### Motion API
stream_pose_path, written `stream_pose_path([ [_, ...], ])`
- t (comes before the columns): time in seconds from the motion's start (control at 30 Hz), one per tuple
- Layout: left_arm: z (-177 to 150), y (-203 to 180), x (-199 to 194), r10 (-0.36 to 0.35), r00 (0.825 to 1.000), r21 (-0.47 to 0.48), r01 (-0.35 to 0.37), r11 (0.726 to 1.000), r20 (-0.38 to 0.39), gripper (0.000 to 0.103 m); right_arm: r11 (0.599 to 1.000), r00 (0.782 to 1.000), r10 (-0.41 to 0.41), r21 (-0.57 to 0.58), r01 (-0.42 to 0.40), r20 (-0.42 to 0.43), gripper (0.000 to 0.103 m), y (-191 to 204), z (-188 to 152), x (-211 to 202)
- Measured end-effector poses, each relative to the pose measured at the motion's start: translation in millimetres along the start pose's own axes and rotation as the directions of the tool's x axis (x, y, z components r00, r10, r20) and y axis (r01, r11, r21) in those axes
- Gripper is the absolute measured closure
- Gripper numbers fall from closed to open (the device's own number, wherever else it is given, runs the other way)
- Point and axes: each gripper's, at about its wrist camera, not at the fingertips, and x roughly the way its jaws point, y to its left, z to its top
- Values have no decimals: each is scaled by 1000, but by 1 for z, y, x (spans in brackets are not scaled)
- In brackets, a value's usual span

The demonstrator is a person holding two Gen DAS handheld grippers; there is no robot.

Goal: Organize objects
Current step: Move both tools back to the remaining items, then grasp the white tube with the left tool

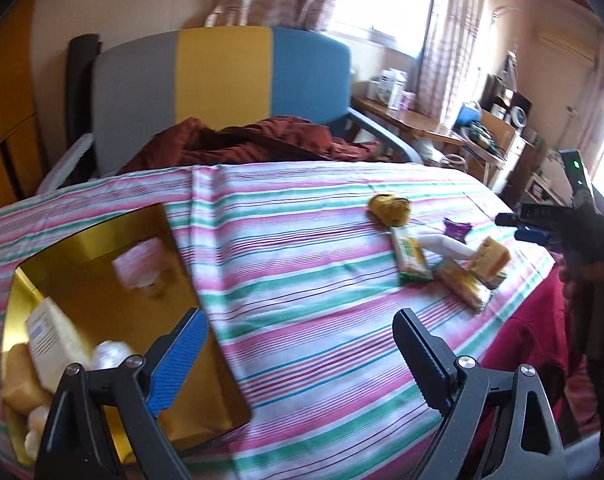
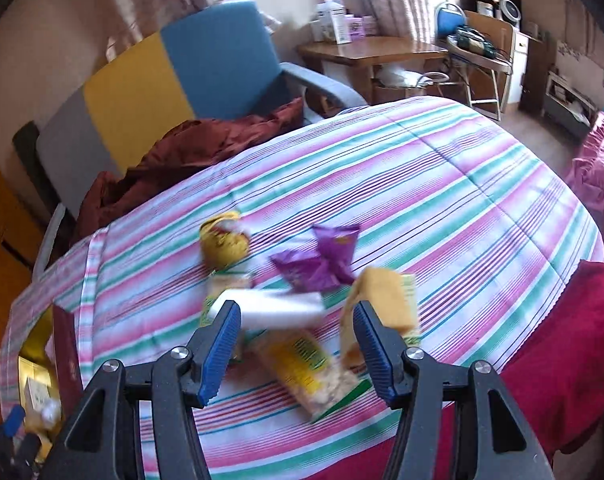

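Observation:
An open gold box [image 1: 102,240] sits at the left of the striped tablecloth [image 1: 302,240], holding a white carton [image 1: 50,332], a pink packet [image 1: 142,264] and other wrapped snacks. To the right lies a pile: a crumpled yellow packet [image 1: 389,208], a purple packet [image 2: 321,260], a white tube [image 2: 278,306], a green-and-yellow bar [image 2: 313,368] and a yellow pack [image 2: 385,304]. My left gripper [image 1: 300,314] is open and empty beside the box. My right gripper [image 2: 296,306] hovers over the pile, jaws apart, pressing nothing; its blue fingers [image 1: 531,235] show at the right of the left wrist view.
A chair with a grey, yellow and blue back [image 1: 222,76] stands behind the table with dark red cloth [image 1: 242,140] on its seat. A wooden desk [image 1: 405,116] with bottles is at the back right. Red fabric [image 1: 533,320] hangs at the table's right edge.

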Motion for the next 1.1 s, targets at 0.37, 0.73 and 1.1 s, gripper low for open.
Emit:
stream_pose_path([
  [0.37,24,-57,44,-161,983,44,165,985,-84,11,995,998,60,76,-62,34,44,-25,21,30],
  [0.73,36,-93,93,-218,959,43,229,972,-179,17,938,971,233,250,-241,61,43,-56,16,39],
  [1.1,61,-126,140,-330,907,-30,334,942,-263,41,922,959,269,266,-282,85,42,-62,16,38],
])
